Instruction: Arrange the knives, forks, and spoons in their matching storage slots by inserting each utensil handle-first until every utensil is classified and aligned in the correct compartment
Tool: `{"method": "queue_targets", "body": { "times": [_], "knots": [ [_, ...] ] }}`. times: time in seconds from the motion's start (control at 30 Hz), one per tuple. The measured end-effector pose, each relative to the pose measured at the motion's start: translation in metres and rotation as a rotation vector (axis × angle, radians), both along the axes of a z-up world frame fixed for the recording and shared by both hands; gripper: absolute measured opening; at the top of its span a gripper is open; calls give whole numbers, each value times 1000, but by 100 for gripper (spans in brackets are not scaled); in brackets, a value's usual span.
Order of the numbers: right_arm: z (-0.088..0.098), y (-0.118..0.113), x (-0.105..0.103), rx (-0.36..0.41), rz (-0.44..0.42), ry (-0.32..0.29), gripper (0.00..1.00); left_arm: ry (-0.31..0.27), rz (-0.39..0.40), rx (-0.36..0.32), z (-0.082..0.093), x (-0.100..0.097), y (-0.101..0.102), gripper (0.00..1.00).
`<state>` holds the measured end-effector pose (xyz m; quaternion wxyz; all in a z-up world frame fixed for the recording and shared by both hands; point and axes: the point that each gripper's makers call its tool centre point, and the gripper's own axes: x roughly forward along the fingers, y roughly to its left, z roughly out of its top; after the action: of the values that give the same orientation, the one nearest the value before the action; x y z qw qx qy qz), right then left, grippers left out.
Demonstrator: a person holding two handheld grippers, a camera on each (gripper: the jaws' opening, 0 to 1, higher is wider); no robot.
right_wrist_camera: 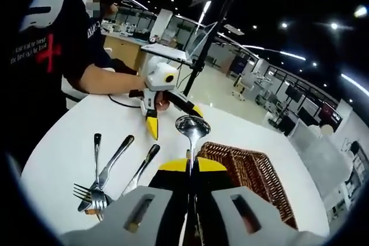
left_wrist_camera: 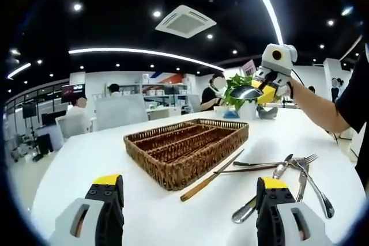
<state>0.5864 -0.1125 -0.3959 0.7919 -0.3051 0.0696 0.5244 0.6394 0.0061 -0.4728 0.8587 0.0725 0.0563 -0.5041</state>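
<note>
Room and surface. You work at a round white table (left_wrist_camera: 173,205) in an open-plan office with a dark ceiling, strip lights and a ceiling vent (left_wrist_camera: 185,21). Desks and seated people lie beyond the table at 10 to 12 o'clock in the left gripper view.

Tray. A wicker tray (left_wrist_camera: 187,151) with long slots sits mid-table. Its slot contents are hard to make out. In the right gripper view its rim (right_wrist_camera: 248,171) is partly hidden behind your right gripper.

Loose cutlery. Forks (left_wrist_camera: 305,168) and other utensils lie in a pile at 4 o'clock of the tray, overlapping, so the count is unclear. A wooden-handled piece (left_wrist_camera: 210,177) lies just beside the tray's near corner. The table is bare at 7 o'clock.

Grippers. Your left gripper (left_wrist_camera: 187,200) has its jaws spread wide, holding nothing, above the near table edge. Your right gripper (right_wrist_camera: 188,168) has its jaws pressed together, pinching a spoon (right_wrist_camera: 192,128) by the handle, bowl pointing away. In the left gripper view the spoon (left_wrist_camera: 247,92) is held aloft at 1 o'clock of the tray, in front of a plant (left_wrist_camera: 233,87) that it partly hides.
</note>
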Motion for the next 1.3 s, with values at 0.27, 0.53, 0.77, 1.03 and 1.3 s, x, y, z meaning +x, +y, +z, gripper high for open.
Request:
{"method": "queue_targets", "body": {
  "times": [0.27, 0.53, 0.77, 1.03, 1.3],
  "knots": [
    [0, -5, 8, -4, -15, -13, 1, 2, 0, -10, 1, 2, -1, 100],
    [1, -5, 18, -12, -8, -31, 1, 5, -3, -11, 2, 0, -2, 100],
    [-6, -7, 28, -34, 3, -16, 1, 6, 1, -14, 2, 1, -2, 100],
    [-9, -8, 40, -28, 10, -13, 1, 8, 4, 0, -3, 3, -5, 100],
    [-18, -10, 52, -43, 15, -11, 1, 9, 2, 6, -5, 3, -7, 100]
  ]
}}
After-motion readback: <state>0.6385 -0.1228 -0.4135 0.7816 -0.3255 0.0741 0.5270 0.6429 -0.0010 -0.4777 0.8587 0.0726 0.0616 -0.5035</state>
